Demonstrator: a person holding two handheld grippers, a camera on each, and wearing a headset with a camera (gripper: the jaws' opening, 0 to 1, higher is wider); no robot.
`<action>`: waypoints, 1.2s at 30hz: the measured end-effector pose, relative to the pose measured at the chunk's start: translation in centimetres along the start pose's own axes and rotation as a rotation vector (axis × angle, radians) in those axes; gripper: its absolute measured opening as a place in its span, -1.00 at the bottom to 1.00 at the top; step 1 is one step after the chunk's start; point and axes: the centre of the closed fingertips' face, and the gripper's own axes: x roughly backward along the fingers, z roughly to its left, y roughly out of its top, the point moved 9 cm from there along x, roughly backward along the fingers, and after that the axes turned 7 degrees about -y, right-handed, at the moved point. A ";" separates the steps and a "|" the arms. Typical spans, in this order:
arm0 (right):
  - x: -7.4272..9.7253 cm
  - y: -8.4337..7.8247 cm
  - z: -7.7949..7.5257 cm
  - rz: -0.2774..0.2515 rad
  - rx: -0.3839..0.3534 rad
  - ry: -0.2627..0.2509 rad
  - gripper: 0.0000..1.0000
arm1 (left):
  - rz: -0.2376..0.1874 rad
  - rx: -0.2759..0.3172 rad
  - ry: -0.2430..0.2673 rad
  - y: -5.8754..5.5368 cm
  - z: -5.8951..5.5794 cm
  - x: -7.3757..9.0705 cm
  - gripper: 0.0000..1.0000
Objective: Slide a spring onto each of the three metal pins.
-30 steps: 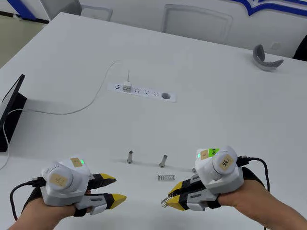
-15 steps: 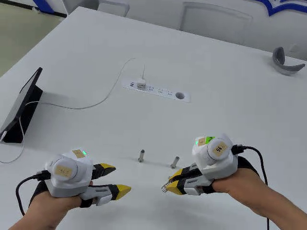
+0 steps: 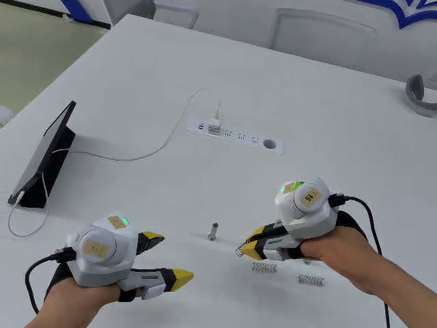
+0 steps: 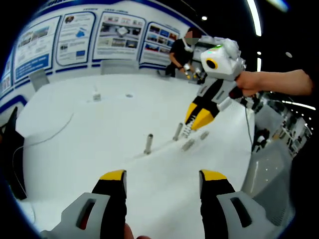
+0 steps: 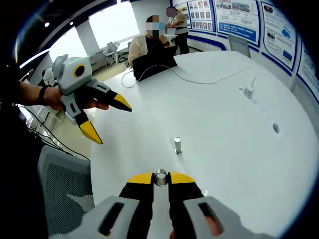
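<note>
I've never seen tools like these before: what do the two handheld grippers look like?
Both the left gripper and the right gripper have a rounded pale grey body, black jaws ending in pointed yellow tips, a small green light on top and tan stickers. The right one's sticker carries a number too small to read surely. A black cable trails from the back of each.

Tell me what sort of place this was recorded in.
Probably an office meeting room or demo hall, not a shop floor. There's a big white table with a power strip on it, chairs along its far side, and blue-and-white display boards lining the wall.
</note>
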 end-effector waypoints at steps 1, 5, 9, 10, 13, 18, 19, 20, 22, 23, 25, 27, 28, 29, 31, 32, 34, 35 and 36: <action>-0.2 0.1 -0.2 0.000 -0.003 0.001 -0.76 | 0.000 0.002 -0.001 0.0 0.0 0.1 0.22; -0.8 0.5 -0.7 0.004 0.003 -0.003 -0.76 | 0.006 0.005 0.008 -0.2 0.1 0.2 0.26; -1.3 0.9 -1.1 0.006 0.009 -0.006 -0.76 | 0.001 0.013 0.021 -0.3 0.4 0.4 0.28; -1.4 1.0 -1.2 0.006 0.010 -0.007 -0.76 | -0.001 0.015 0.023 -0.3 0.4 0.5 0.29; -1.7 1.5 -1.3 0.002 0.021 -0.010 -0.76 | 0.000 0.019 0.028 -0.4 0.5 0.6 0.31; -2.2 2.5 -1.9 -0.003 0.038 -0.020 -0.76 | -0.001 0.028 0.041 -0.6 0.8 1.0 0.34; -2.3 2.6 -2.0 -0.004 0.041 -0.021 -0.76 | 0.000 0.028 0.042 -0.6 0.8 1.0 0.35; -2.4 2.8 -2.0 -0.004 0.044 -0.021 -0.76 | 0.003 0.028 0.043 -0.6 0.9 1.1 0.36; -2.7 3.1 -2.1 -0.001 0.054 -0.015 -0.76 | 0.003 0.029 0.044 -0.6 1.0 1.2 0.37; -2.7 3.3 -2.0 -0.001 0.060 -0.016 -0.76 | 0.007 0.029 0.043 -0.7 1.0 1.2 0.37; -2.9 3.5 -2.1 -0.002 0.064 -0.014 -0.76 | 0.014 0.026 0.043 -0.7 1.1 1.2 0.38; -3.1 3.7 -2.1 -0.002 0.069 -0.011 -0.76 | 0.015 0.025 0.043 -0.7 1.2 1.4 0.38; -3.3 3.8 -2.2 0.000 0.076 -0.010 -0.76 | 0.013 0.027 0.045 -0.7 1.3 1.5 0.38; -3.4 3.9 -2.2 0.002 0.080 -0.009 -0.76 | 0.011 0.028 0.046 -0.7 1.3 1.5 0.38; -3.6 4.0 -2.2 0.004 0.084 -0.007 -0.76 | 0.008 0.032 0.047 -0.6 1.4 1.6 0.37; -3.7 4.0 -2.3 0.004 0.084 -0.006 -0.76 | 0.008 0.033 0.047 -0.6 1.3 1.7 0.37; -3.8 4.2 -2.2 0.004 0.083 -0.001 -0.76 | 0.009 0.032 0.046 -0.7 1.3 1.7 0.37; -3.9 4.2 -2.2 0.004 0.085 0.000 -0.75 | 0.011 0.031 0.045 -0.7 1.2 1.7 0.38; -4.1 4.3 -2.2 0.007 0.088 0.003 -0.75 | 0.012 0.031 0.045 -0.8 1.2 1.7 0.38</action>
